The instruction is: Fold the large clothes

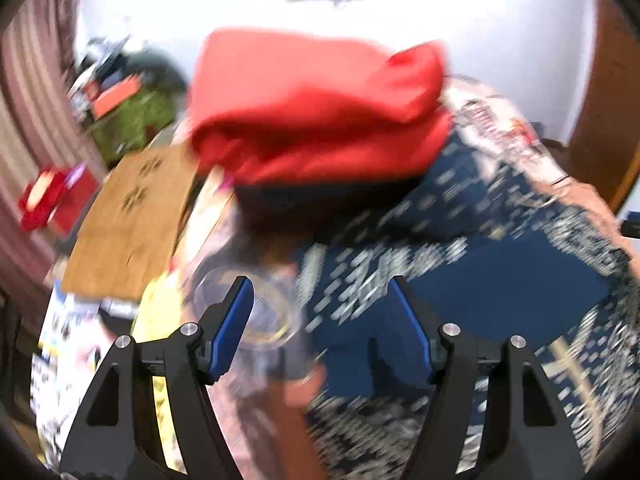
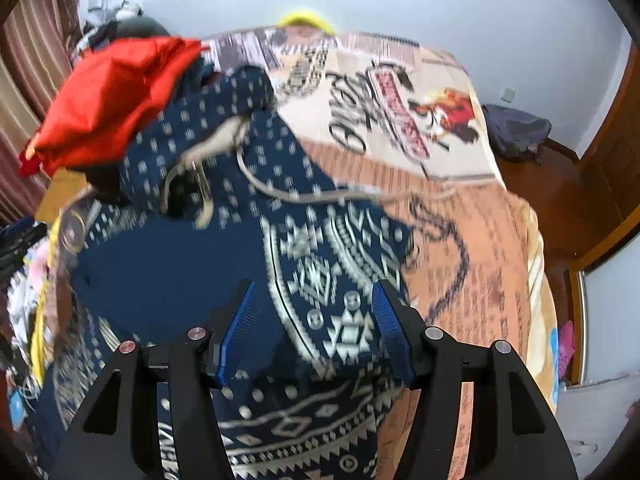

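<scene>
A large navy garment with a white tribal pattern (image 2: 312,272) lies spread on the bed, with a pale drawstring (image 2: 280,188) across its upper part. It also shows in the blurred left wrist view (image 1: 460,280). A folded red garment (image 1: 316,108) sits on a dark folded piece at the bed's far left, also in the right wrist view (image 2: 108,104). My left gripper (image 1: 320,324) is open and empty above the navy garment's left part. My right gripper (image 2: 316,328) is open and empty above its patterned middle.
The bed has a printed orange and cream cover (image 2: 460,220). A wooden side table (image 1: 128,220) stands left of the bed, with clutter and a red object (image 1: 44,196) beyond. A dark bag (image 2: 516,128) lies on the floor by a wooden door (image 2: 616,152). Striped curtains (image 1: 28,92) hang at left.
</scene>
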